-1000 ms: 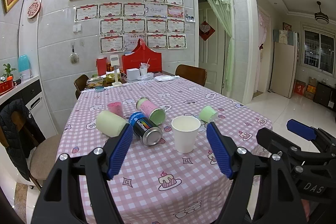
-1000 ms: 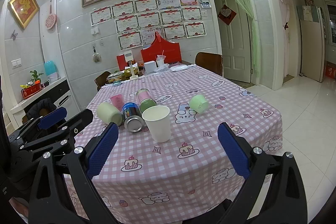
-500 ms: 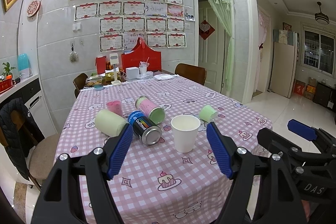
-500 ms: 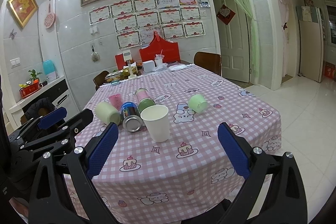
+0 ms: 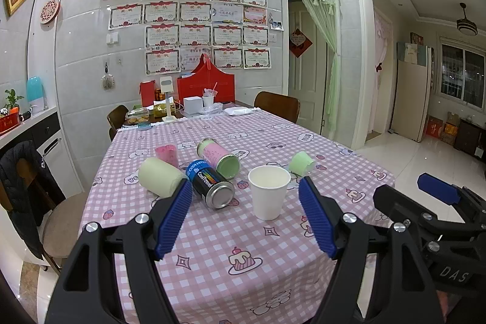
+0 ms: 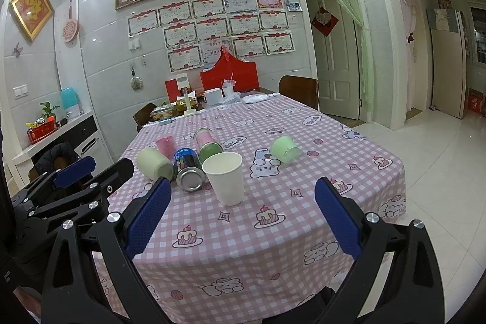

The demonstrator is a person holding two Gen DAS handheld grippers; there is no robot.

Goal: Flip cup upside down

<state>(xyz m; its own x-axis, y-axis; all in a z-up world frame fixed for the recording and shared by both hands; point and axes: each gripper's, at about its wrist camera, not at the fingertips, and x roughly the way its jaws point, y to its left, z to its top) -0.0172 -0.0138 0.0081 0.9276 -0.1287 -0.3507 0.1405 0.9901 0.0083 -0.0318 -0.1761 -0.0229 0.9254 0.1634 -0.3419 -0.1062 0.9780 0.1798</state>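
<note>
Barely anything has changed over the last second: the left gripper [image 5: 244,217] and right gripper [image 6: 241,214] still hang short of the table's near edge, jaws wide and empty, so by my read the flip hasn't begun. Ahead on the checked tablecloth [image 5: 212,251] the white paper cup [image 5: 268,192] stands upright, mouth up, apparently empty; just beside it a blue can [image 5: 209,184] lies tipped, then a pale green cup [image 5: 161,181], a pink-and-green can [image 5: 218,155], a pink cup [image 5: 167,154] and a small green cup [image 5: 301,162]
</note>
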